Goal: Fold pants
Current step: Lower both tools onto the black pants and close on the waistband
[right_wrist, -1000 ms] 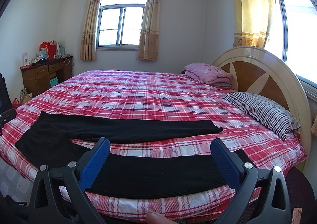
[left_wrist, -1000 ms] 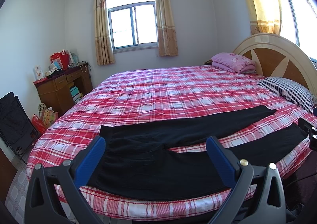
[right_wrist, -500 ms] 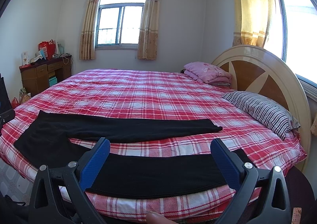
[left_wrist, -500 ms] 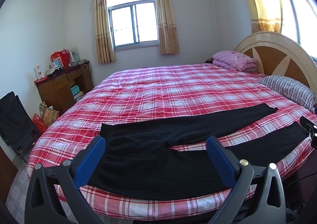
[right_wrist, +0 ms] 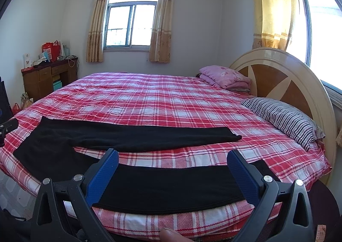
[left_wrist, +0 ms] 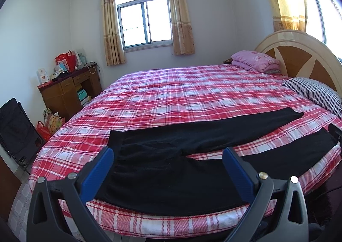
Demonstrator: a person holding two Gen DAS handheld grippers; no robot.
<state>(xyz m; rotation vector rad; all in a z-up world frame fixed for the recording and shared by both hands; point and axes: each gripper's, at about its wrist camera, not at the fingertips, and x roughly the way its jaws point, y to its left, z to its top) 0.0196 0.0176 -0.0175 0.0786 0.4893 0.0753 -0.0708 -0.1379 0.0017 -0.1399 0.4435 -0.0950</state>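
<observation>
Black pants (left_wrist: 171, 169) lie flat along the near edge of a bed with a red plaid cover (left_wrist: 192, 92), waist to the left, both legs spread apart toward the right. My left gripper (left_wrist: 167, 169) hangs open above the waist and crotch area, holding nothing. In the right wrist view the pants (right_wrist: 162, 188) show their near leg under my right gripper (right_wrist: 173, 173), which is open and empty above that leg. The far leg (right_wrist: 149, 137) stretches to the right. A fingertip (right_wrist: 171, 235) of the person shows at the bottom edge.
A striped pillow (right_wrist: 282, 118) and a folded pink quilt (right_wrist: 224, 75) lie by the round headboard (right_wrist: 288, 75) on the right. A wooden desk (left_wrist: 68, 90) with bags stands at the left wall, a black folded chair (left_wrist: 15, 130) beside it.
Both views have shifted very slightly; the left wrist view has tilted a little so the bed sits lower. The pants have not moved and both grippers stay open.
</observation>
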